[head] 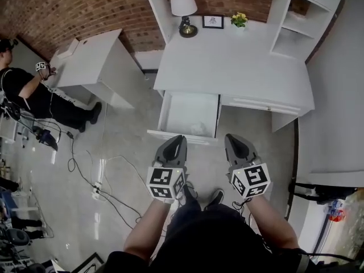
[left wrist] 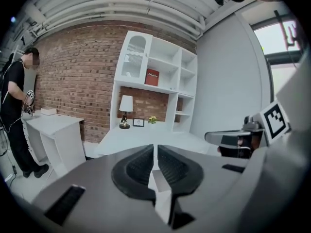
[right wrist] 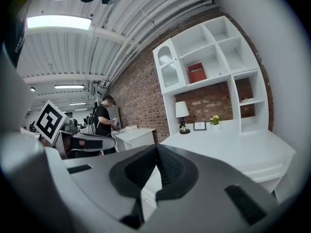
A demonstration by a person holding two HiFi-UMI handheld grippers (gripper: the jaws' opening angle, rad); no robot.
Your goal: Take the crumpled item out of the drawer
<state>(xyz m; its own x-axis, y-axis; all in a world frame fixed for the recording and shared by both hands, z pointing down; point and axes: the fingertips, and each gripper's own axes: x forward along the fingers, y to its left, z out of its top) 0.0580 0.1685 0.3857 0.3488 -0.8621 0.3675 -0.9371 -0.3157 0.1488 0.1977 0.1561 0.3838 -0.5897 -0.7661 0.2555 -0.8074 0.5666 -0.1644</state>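
Observation:
A white desk (head: 233, 61) has its left drawer (head: 166, 114) pulled open toward me. Inside, near the front edge, lies a small pale crumpled item (head: 199, 129). My left gripper (head: 180, 137) hovers just in front of the drawer's front panel, shut and empty. My right gripper (head: 230, 136) sits beside it on the right, also shut with nothing between its jaws. In the left gripper view the left gripper (left wrist: 155, 152) has its pads together, with the right gripper (left wrist: 228, 139) at its side. The right gripper view shows the right gripper (right wrist: 156, 152) shut too.
On the desk stand a lamp (head: 183, 4), a picture frame (head: 212, 21) and yellow flowers (head: 239, 19), with a white shelf unit (head: 301, 16) at the right. A person (head: 34, 92) stands at a second white desk (head: 91, 61) on the left. Cables (head: 96, 181) lie on the floor.

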